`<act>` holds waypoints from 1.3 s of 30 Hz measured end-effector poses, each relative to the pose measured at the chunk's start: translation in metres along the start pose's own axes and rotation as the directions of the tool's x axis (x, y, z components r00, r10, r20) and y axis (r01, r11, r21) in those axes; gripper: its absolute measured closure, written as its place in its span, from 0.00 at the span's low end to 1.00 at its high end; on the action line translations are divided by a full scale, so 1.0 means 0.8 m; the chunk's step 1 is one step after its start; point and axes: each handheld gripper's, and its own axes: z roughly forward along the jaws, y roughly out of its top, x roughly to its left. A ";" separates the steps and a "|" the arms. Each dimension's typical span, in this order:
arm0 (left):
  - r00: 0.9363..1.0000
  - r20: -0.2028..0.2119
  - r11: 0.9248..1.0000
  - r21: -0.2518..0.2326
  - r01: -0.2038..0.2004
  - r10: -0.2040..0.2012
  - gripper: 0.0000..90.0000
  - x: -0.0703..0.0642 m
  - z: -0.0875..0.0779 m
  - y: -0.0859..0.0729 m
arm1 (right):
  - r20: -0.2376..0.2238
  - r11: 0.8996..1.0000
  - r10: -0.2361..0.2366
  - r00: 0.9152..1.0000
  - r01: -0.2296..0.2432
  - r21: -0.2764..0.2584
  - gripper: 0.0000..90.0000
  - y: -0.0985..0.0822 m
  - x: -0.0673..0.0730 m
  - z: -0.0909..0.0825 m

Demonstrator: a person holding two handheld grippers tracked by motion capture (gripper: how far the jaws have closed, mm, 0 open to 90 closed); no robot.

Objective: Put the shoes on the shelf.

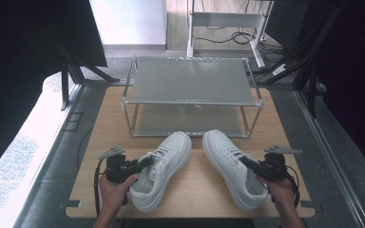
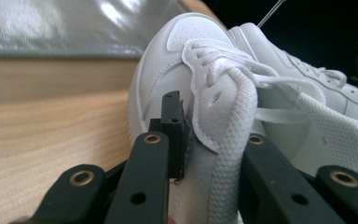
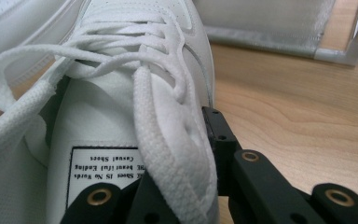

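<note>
Left gripper (image 1: 145,162) fingers clamp the left shoe's (image 1: 164,167) side wall, right gripper (image 1: 245,161) apparently likewise on the right shoe (image 1: 228,167). Both shoes sit on the surface (image 1: 197,190), toes toward the rack (image 1: 190,97) just ahead.

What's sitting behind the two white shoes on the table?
Behind the left shoe and right shoe stands a two-tier metal rack, both grey shelves bare as far as visible. The upper shelf covers the rear of the lower shelf, so that part cannot be seen.
</note>
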 end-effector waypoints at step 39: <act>0.996 0.077 0.984 -0.173 0.052 -0.039 0.88 -0.017 -0.035 0.030 | -0.124 0.970 0.078 0.989 -0.104 -0.218 0.96 0.020 0.017 -0.040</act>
